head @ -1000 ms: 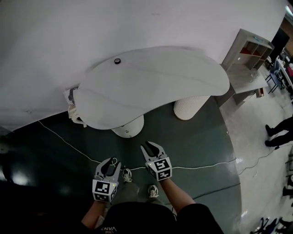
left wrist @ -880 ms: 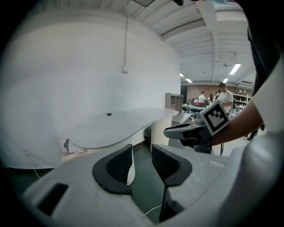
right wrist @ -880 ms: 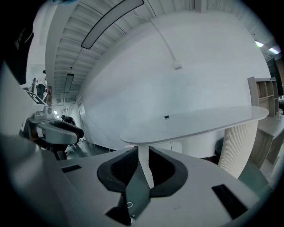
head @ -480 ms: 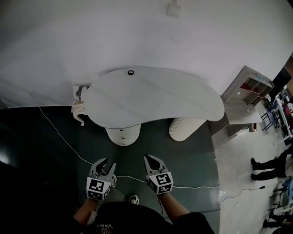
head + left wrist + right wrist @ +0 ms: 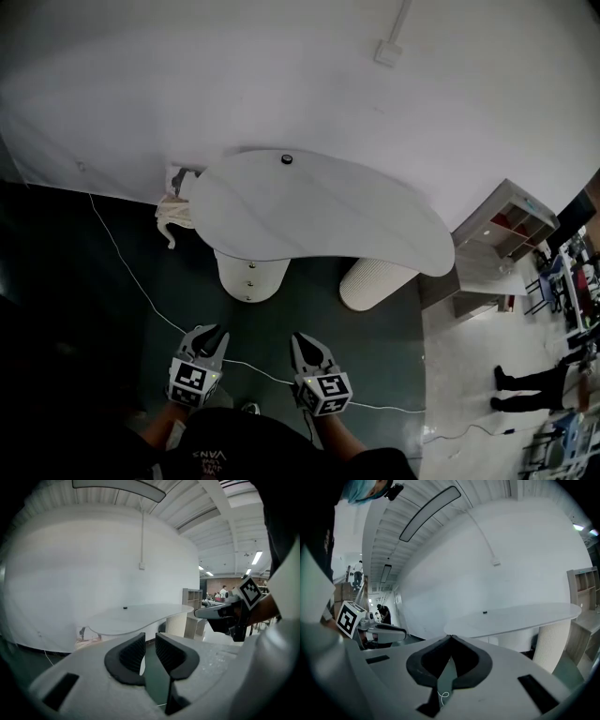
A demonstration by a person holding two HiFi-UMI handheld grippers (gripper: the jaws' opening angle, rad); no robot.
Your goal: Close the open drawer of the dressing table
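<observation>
The white dressing table (image 5: 328, 202) stands against the wall, with a small black object (image 5: 287, 158) on its curved top. Its left round pedestal (image 5: 249, 275) shows two small knobs; from here I cannot tell whether a drawer stands out. Both grippers hang in the air over the dark floor, well short of the table. My left gripper (image 5: 208, 336) (image 5: 150, 637) is closing its jaws, with a narrow gap and nothing between them. My right gripper (image 5: 302, 342) (image 5: 451, 637) is shut on nothing, its tips touching. Each gripper view shows the table (image 5: 140, 616) (image 5: 520, 616) ahead.
A ribbed white cylinder (image 5: 375, 281) stands under the table's right end. A white cable (image 5: 141, 281) runs across the dark floor. A crumpled bag (image 5: 173, 211) lies by the wall to the table's left. A shelf unit (image 5: 497, 234) and a person's legs (image 5: 525, 382) are at the right.
The table now looks farther off and both grippers sit lower in the head view. The left jaws have narrowed from wide open, and the right jaws have closed.
</observation>
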